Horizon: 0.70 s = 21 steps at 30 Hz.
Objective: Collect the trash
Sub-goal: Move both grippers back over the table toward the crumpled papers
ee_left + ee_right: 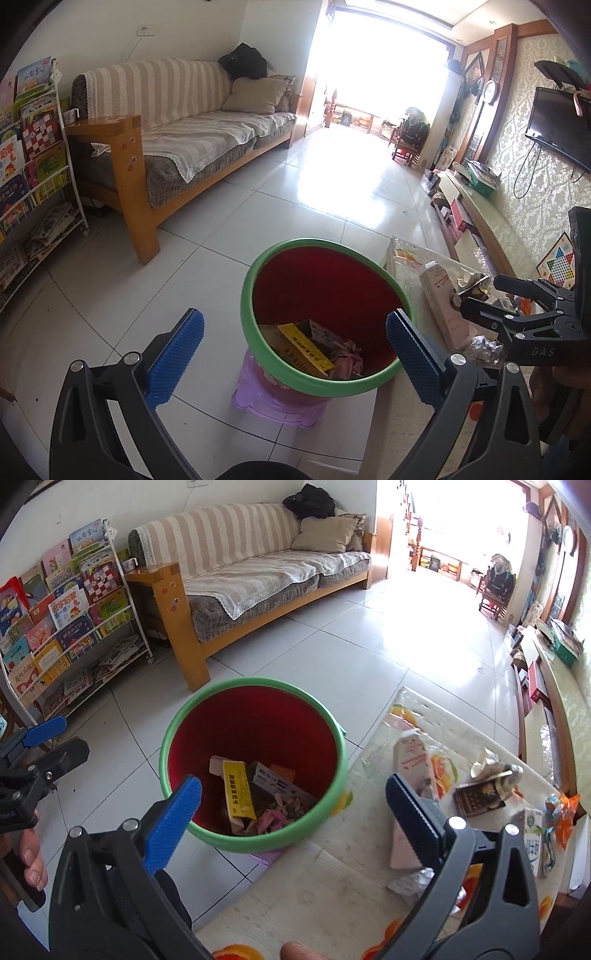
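A red bin with a green rim (255, 685) stands beside the table and holds a yellow box (239, 790) and other scraps. My right gripper (295, 812) hangs open over the bin's near rim, nothing between its blue pads. My left gripper (295, 350) is open too, above the same bin (255, 273), with its pads empty. On the table lie a pink-white carton (410, 760), a crumpled brown wrapper (480, 794), a milk carton (532, 834) and an orange wrapper (565, 805). Each gripper shows in the other's view: the right one (476, 293), the left one (72, 734).
The bin sits on a purple stool (273, 402). A fruit-print mat covers the table (332, 886). A striped sofa (258, 572) and a rack of children's books (66, 609) stand beyond on the tiled floor. A low TV cabinet (491, 221) runs along the right wall.
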Each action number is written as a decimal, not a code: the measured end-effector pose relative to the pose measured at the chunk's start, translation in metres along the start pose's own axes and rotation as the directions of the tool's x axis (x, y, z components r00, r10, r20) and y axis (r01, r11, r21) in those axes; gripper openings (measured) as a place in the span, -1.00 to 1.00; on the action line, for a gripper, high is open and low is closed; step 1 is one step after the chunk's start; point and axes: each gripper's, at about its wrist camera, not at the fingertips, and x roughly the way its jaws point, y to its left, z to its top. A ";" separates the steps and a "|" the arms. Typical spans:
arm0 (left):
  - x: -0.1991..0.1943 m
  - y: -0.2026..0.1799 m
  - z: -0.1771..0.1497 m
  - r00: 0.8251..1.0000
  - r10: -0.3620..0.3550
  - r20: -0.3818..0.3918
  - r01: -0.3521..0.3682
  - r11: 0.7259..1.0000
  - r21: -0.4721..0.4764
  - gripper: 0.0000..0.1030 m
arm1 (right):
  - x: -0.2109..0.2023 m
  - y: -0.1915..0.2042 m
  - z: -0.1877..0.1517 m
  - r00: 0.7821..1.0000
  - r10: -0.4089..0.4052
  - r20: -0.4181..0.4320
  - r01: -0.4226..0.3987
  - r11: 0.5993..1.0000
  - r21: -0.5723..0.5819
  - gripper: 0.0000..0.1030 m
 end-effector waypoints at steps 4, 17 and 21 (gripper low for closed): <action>0.001 -0.036 -0.002 0.999 -0.047 -0.015 0.048 0.998 0.052 0.84 | -0.032 -0.035 -0.025 0.999 -0.036 0.029 0.034 0.998 0.061 0.91; 0.026 -0.178 -0.038 0.964 -0.211 -0.163 0.244 0.946 0.214 0.84 | -0.117 -0.150 -0.145 0.977 -0.214 0.008 0.205 0.946 0.251 0.91; 0.040 -0.219 -0.054 0.947 -0.231 -0.223 0.284 0.927 0.244 0.84 | -0.131 -0.175 -0.177 0.971 -0.240 -0.002 0.229 0.922 0.312 0.91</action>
